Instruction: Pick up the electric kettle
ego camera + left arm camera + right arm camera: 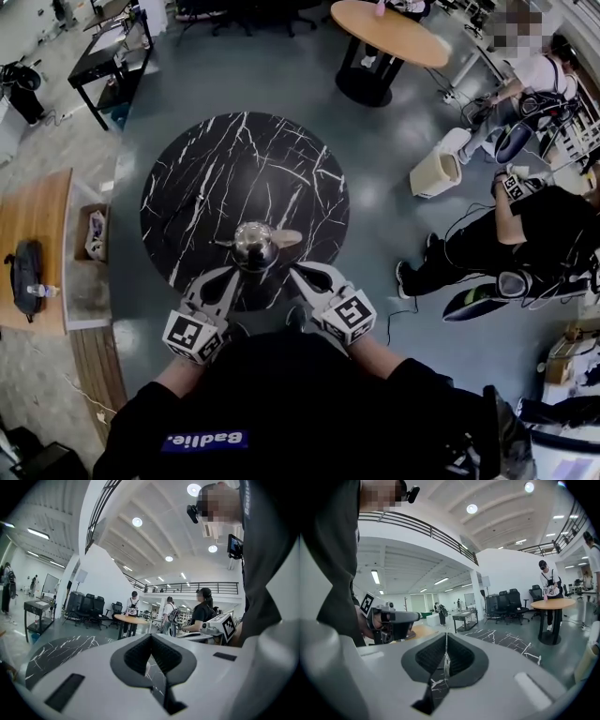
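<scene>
The electric kettle (255, 246) is a shiny steel body seen from above, with a pale spout or handle sticking out to its right. It stands near the front edge of the round black marble table (244, 169). My left gripper (232, 274) is just in front and left of it, shut and holding nothing. To the kettle's front right is my right gripper (294, 273), also shut and holding nothing. Neither gripper view shows the kettle. In both, the jaws meet, left gripper (151, 637) and right gripper (446, 641). Each view shows the other gripper: right gripper (218, 626), left gripper (389, 618).
A round wooden table (389, 33) stands at the back, with a black desk (108, 56) at the far left. A wooden counter (33, 234) with a dark bag lies left, a cardboard box (94, 234) beside it. A white bin (436, 171) and people (525, 234) are right.
</scene>
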Demonstrator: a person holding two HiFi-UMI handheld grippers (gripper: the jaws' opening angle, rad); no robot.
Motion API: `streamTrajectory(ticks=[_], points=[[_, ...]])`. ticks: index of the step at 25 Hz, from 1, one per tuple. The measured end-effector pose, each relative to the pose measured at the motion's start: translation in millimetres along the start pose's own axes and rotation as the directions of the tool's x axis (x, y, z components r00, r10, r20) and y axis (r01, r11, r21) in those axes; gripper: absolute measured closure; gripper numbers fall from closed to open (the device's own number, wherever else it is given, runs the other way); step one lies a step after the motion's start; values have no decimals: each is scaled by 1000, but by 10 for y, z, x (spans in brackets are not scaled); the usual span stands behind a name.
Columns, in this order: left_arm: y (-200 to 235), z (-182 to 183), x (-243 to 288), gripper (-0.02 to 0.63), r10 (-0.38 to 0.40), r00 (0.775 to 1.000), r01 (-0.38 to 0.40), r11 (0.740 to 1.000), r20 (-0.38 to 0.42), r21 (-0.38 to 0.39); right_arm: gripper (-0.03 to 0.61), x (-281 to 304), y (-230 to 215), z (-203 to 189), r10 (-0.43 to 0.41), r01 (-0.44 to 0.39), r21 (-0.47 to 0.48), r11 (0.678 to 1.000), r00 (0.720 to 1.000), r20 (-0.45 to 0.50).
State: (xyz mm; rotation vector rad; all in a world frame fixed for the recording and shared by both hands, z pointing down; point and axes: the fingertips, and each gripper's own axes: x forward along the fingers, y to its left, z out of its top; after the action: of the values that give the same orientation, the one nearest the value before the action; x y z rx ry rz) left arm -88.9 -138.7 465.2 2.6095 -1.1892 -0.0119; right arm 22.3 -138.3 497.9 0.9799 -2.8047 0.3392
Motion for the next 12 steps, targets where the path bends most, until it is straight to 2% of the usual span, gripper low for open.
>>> streamTrajectory(ticks=[8, 12], points=[[126, -123, 56, 606, 25, 999, -26, 999, -24, -21, 548, 84, -166, -185, 14, -13, 11, 1000, 999, -44], [177, -203, 86, 606, 24, 999, -25, 999, -47, -22, 541, 131, -207, -262, 29, -30, -19, 999, 998, -58]])
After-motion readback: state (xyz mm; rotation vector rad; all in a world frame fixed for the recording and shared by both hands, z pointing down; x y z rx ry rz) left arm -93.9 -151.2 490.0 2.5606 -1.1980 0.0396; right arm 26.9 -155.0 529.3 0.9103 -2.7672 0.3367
